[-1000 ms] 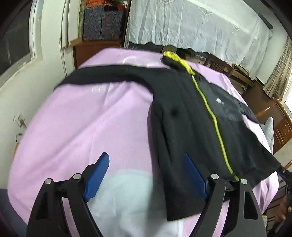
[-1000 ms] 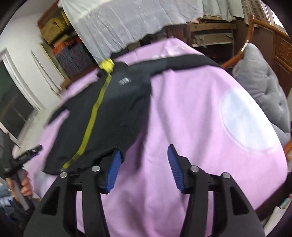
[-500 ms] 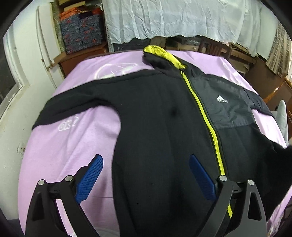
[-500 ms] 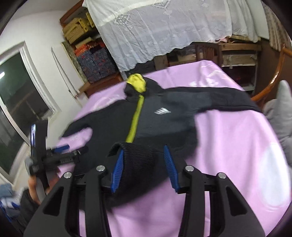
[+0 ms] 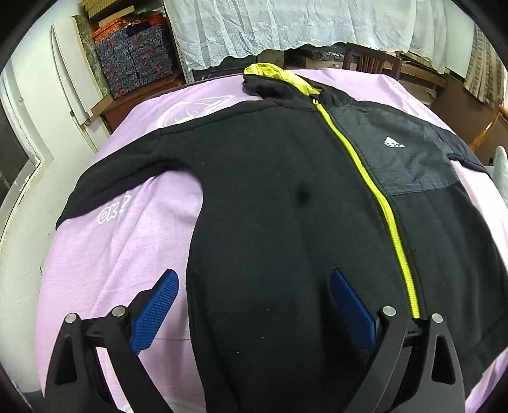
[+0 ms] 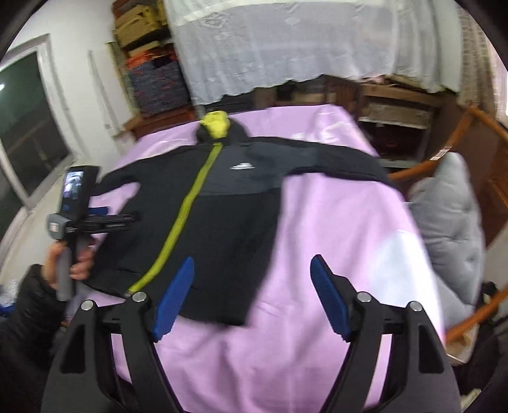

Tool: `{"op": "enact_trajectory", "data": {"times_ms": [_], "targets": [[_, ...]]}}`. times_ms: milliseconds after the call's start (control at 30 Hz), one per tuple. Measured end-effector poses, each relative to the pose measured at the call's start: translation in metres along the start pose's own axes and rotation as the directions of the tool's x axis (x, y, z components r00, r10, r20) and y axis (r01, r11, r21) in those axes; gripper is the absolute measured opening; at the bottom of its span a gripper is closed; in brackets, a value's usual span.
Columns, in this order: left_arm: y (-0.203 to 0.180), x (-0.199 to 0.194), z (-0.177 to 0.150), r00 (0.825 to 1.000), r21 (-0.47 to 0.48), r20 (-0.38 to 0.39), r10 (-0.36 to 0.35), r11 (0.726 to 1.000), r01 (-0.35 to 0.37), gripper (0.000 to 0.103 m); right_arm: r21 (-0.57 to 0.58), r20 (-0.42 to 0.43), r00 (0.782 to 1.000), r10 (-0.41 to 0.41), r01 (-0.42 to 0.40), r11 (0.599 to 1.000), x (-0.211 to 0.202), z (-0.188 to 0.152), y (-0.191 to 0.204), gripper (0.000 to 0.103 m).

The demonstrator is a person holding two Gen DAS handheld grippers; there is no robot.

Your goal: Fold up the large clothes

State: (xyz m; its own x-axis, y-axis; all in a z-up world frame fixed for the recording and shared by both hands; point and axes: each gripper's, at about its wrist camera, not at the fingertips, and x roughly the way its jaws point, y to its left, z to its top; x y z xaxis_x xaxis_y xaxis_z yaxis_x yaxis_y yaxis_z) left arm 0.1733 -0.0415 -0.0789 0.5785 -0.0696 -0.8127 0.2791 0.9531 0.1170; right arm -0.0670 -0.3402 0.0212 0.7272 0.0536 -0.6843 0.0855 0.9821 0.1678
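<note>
A black zip jacket [image 5: 285,203] with a yellow-green zipper [image 5: 374,190] and yellow-lined hood lies face up, sleeves spread, on a pink-covered table [image 5: 104,254]. It also shows in the right wrist view [image 6: 222,203]. My left gripper [image 5: 252,305] is open, its blue pads straddling the jacket's lower left body just above the cloth. My right gripper [image 6: 252,295] is open and empty, raised above the jacket's lower right hem and the pink cover. The left gripper also shows in the right wrist view [image 6: 95,216], held in a hand at the jacket's left side.
A white lace cloth [image 5: 301,28] hangs behind the table. Patterned boxes [image 5: 133,60] stand on a shelf at the back left. A grey cushion [image 6: 451,222] on a wooden chair [image 6: 470,133] sits right of the table. A white wall and window [image 6: 28,127] lie to the left.
My right gripper has opened and let go of the jacket hem it was pinching, and it has pulled back. My left gripper has moved closer over the jacket body.
</note>
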Motion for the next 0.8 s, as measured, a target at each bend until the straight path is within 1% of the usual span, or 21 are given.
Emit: {"op": "enact_trajectory", "data": {"times_ms": [33,67,100,133,167,200,233,267,300,333,400,467,500,533,567,600,633,667,700,733,800], "targets": [[-0.001,0.001,0.002,1.0,-0.009,-0.001,-0.013,1.0,0.013,0.096,0.01,0.009,1.0,0.001,-0.001,1.0,0.0,0.001,-0.002,0.07],[-0.003,0.001,0.005,1.0,-0.015,-0.005,-0.027,1.0,0.027,0.096,0.019,0.026,0.999,0.021,-0.021,1.0,0.003,0.004,-0.001,0.063],[-0.006,0.0,0.008,0.999,-0.017,-0.006,-0.04,0.999,0.04,0.096,0.021,0.03,0.998,0.049,-0.05,0.999,0.01,0.006,0.004,0.056],[-0.009,-0.001,0.011,0.999,-0.017,-0.001,-0.047,0.999,0.047,0.097,0.011,0.025,0.995,0.092,-0.092,0.996,0.021,0.01,0.012,0.052],[-0.012,-0.003,0.014,0.999,-0.012,0.009,-0.045,0.999,0.045,0.097,-0.009,0.017,0.991,0.134,-0.134,0.991,0.034,0.015,0.023,0.045],[-0.016,-0.005,0.018,0.999,-0.003,0.026,-0.033,0.999,0.033,0.097,-0.028,0.008,0.988,0.157,-0.156,0.987,0.044,0.017,0.032,0.038],[-0.019,-0.005,0.02,0.999,0.008,0.04,-0.02,1.0,0.02,0.097,-0.055,-0.018,0.985,0.171,-0.172,0.984,0.067,0.022,0.046,0.034],[-0.02,-0.004,0.021,0.999,0.019,0.049,-0.002,1.0,0.001,0.097,-0.068,-0.045,0.984,0.174,-0.177,0.982,0.084,0.024,0.056,0.026],[-0.02,-0.002,0.021,0.999,0.022,0.049,0.015,1.0,-0.016,0.097,-0.079,-0.075,0.982,0.175,-0.181,0.98,0.099,0.025,0.064,0.022],[-0.018,0.003,0.018,0.999,0.02,0.038,0.027,0.999,-0.028,0.097,-0.088,-0.103,0.981,0.166,-0.175,0.981,0.114,0.024,0.069,0.022],[-0.012,0.011,0.011,1.0,0.015,0.015,0.018,1.0,-0.019,0.097,-0.086,-0.155,0.979,0.134,-0.149,0.985,0.136,0.015,0.068,0.022],[-0.002,0.026,0.001,0.999,0.007,-0.032,0.021,1.0,-0.021,0.097,-0.036,-0.208,0.97,0.124,-0.134,0.99,0.149,-0.002,0.052,0.022],[0.002,0.03,-0.003,0.999,-0.004,-0.034,0.013,1.0,-0.013,0.1,0.002,-0.235,0.965,0.113,-0.116,0.993,0.154,-0.011,0.039,0.016],[0.01,0.032,-0.005,0.999,-0.048,-0.027,-0.03,0.998,0.028,0.1,0.039,-0.218,0.965,0.143,-0.138,0.99,0.153,-0.016,0.03,0.016],[0.014,0.034,-0.005,0.997,-0.072,-0.045,-0.055,0.996,0.052,0.1,0.071,-0.209,0.963,0.168,-0.157,0.985,0.15,-0.018,0.021,0.015],[0.018,0.037,-0.003,0.995,-0.092,-0.065,-0.078,0.993,0.072,0.1,0.094,-0.22,0.958,0.185,-0.168,0.981,0.147,-0.017,0.017,0.017],[0.02,0.039,0.002,0.992,-0.1,-0.081,-0.093,0.991,0.085,0.1,0.12,-0.229,0.954,0.192,-0.168,0.978,0.145,-0.012,0.014,0.017],[0.022,0.04,0.007,0.993,-0.098,-0.084,-0.089,0.992,0.08,0.1,0.123,-0.221,0.957,0.19,-0.166,0.978,0.145,-0.004,0.013,0.018],[0.024,0.039,0.017,0.995,-0.094,-0.072,-0.065,0.994,0.058,0.1,0.116,-0.202,0.962,0.182,-0.161,0.98,0.143,0.006,0.012,0.02],[0.025,0.036,0.024,0.998,-0.096,-0.054,-0.043,0.995,0.037,0.1,0.098,-0.165,0.973,0.164,-0.15,0.984,0.142,0.025,0.014,0.022],[0.027,0.033,0.041,1.0,-0.106,-0.018,-0.016,0.994,0.014,0.1,0.082,-0.113,0.983,0.145,-0.137,0.987,0.148,0.055,0.011,0.031]]}}
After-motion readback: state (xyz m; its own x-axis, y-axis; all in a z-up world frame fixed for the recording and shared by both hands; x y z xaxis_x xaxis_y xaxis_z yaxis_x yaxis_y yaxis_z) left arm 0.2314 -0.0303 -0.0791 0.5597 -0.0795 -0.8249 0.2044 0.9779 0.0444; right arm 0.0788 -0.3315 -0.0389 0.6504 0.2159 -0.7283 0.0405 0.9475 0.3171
